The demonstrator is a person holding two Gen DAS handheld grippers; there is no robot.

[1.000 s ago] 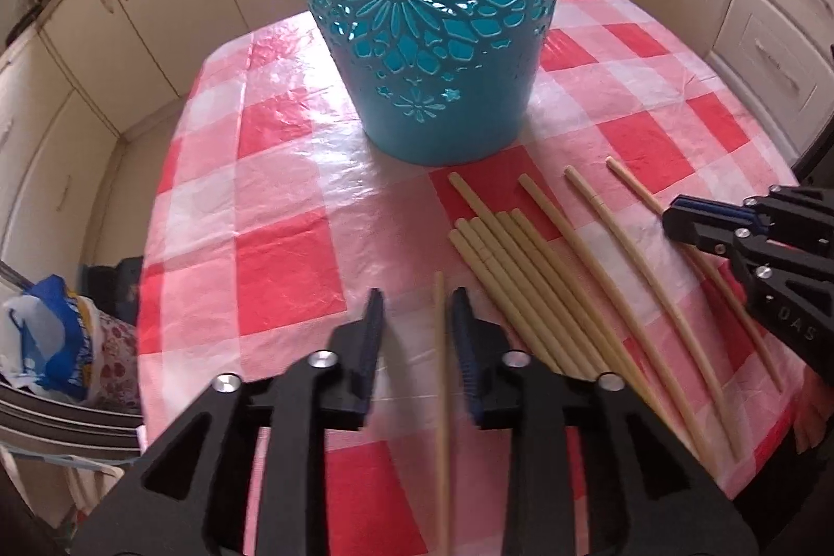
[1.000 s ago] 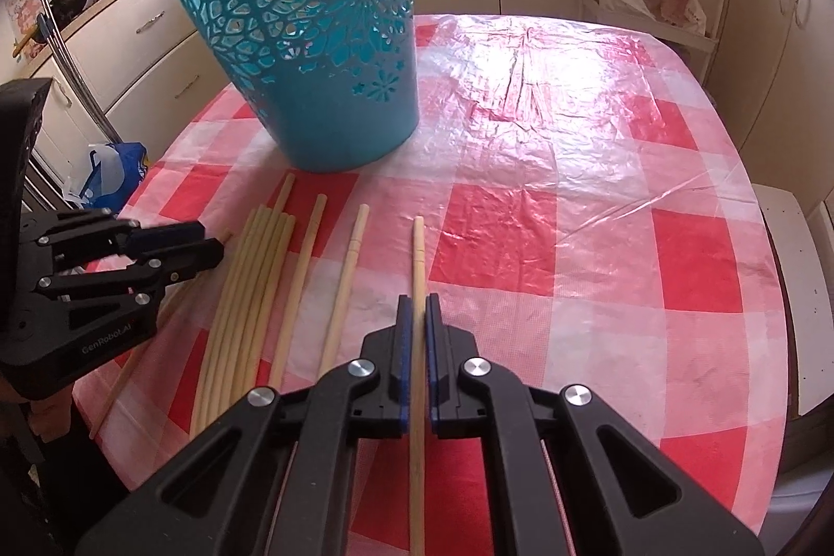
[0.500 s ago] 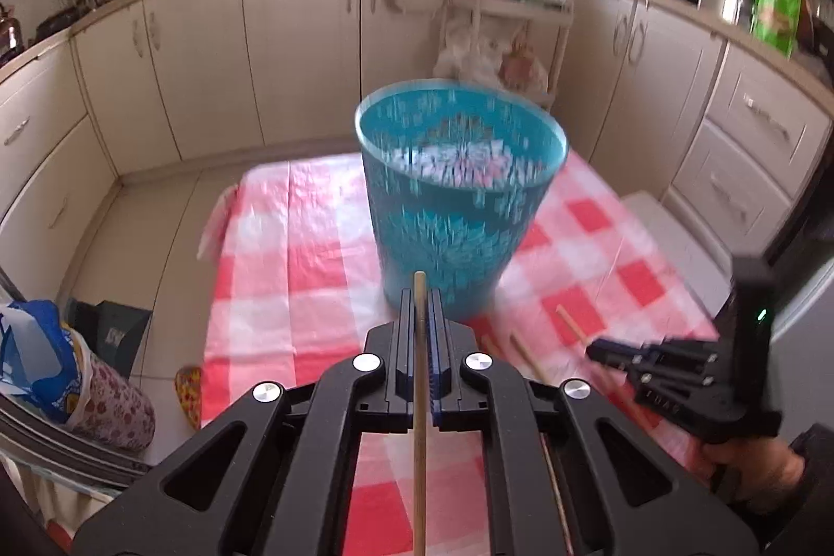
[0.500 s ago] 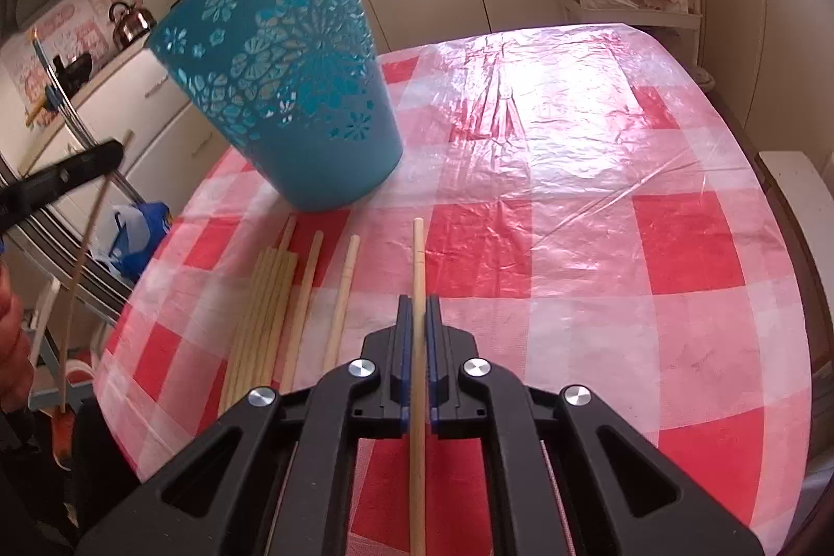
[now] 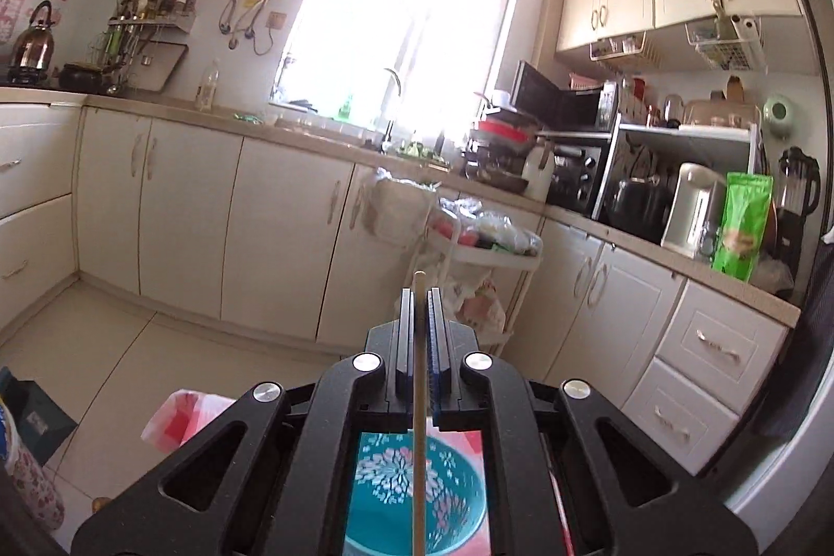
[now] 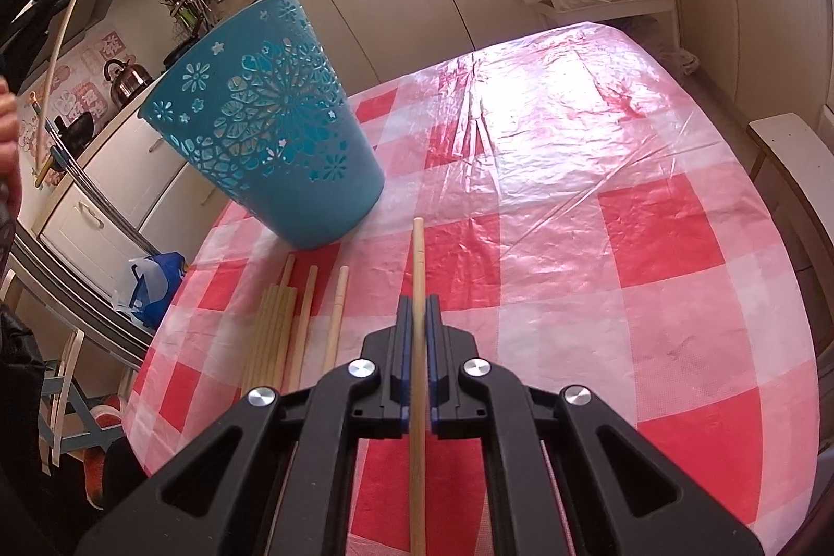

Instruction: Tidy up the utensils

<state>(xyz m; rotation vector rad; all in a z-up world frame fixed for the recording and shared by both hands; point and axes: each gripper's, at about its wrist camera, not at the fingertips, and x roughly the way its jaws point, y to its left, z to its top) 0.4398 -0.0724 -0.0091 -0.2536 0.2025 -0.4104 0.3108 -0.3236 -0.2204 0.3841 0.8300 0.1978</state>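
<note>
Two chopsticks gripped, one per gripper, for transfer into the basket.

A red-checked table (image 6: 651,254) is seen, with the blue basket (image 6: 271,123) standing at its 10 o'clock side, mouth tilted toward 11 o'clock in the right wrist view; it is judged to be the collecting vessel. Loose chopsticks (image 6: 284,332) are laid just below it, long axes running roughly 6 to 12 o'clock. The right gripper (image 6: 415,300) is pressed shut on a chopstick (image 6: 417,254), axis 6 to 12, tip toward the basket's foot. The left gripper (image 5: 418,295) is pinched on a second chopstick (image 5: 418,399), held above the basket's mouth, which is glimpsed at 6 o'clock, presumably for dropping in; its tip is directed toward the kitchen cabinets (image 5: 292,238).
</note>
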